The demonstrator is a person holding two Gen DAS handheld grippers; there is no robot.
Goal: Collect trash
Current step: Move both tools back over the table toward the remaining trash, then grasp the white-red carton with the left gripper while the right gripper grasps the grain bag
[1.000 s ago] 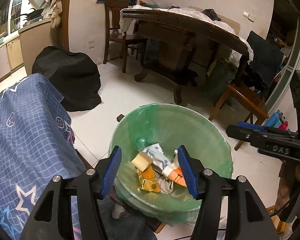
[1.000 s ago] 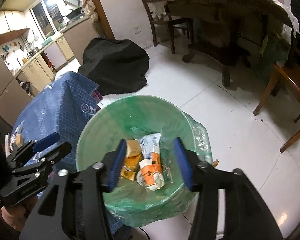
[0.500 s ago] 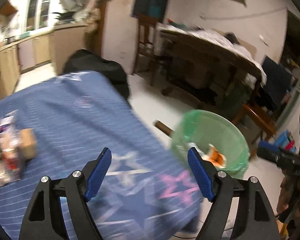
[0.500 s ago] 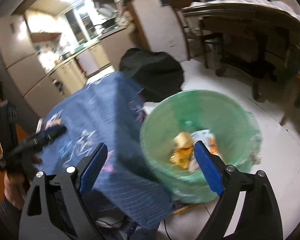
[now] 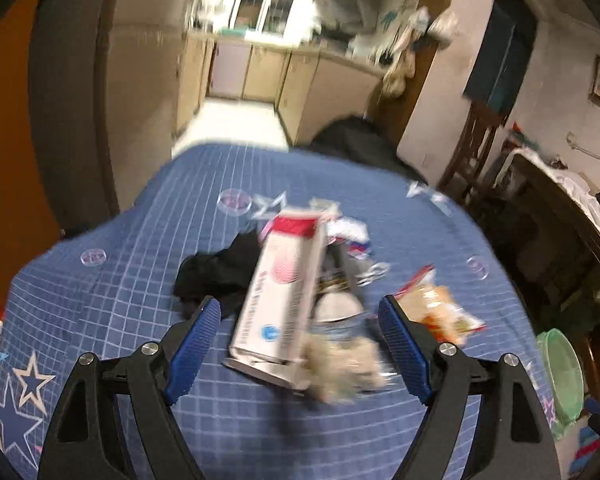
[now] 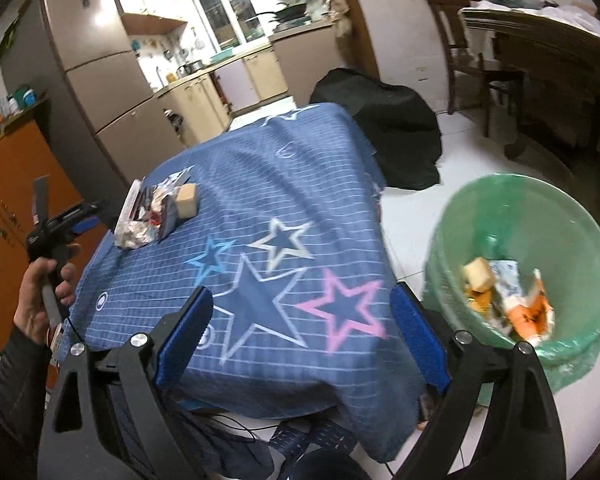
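A heap of trash lies on the blue star-patterned tablecloth (image 5: pixel 140 280): a white-and-red carton (image 5: pixel 284 292), a black crumpled piece (image 5: pixel 216 272), an orange snack wrapper (image 5: pixel 436 308) and a pale wad (image 5: pixel 340 364). My left gripper (image 5: pixel 300 344) hovers open just in front of the heap, the carton between its pads but untouched. My right gripper (image 6: pixel 300 340) is open and empty over the cloth's near edge. The green-lined bin (image 6: pixel 520 196) stands on the floor to its right, holding several wrappers (image 6: pixel 508 296). In the right wrist view the heap (image 6: pixel 156 212) sits far left by the left gripper (image 6: pixel 66 216).
A hand (image 6: pixel 40 292) holds the left gripper's handle. A black covered bundle (image 6: pixel 380 120) lies on the floor behind the table. A dark wooden table (image 6: pixel 540 40) with a chair stands at the back right. A fridge (image 6: pixel 88 60) and an orange cabinet (image 6: pixel 8 184) are on the left.
Both grippers have swung left, away from the bin, with their jaws wider than before. The left one now faces the trash heap on the table; the right one looks over the tablecloth's edge.
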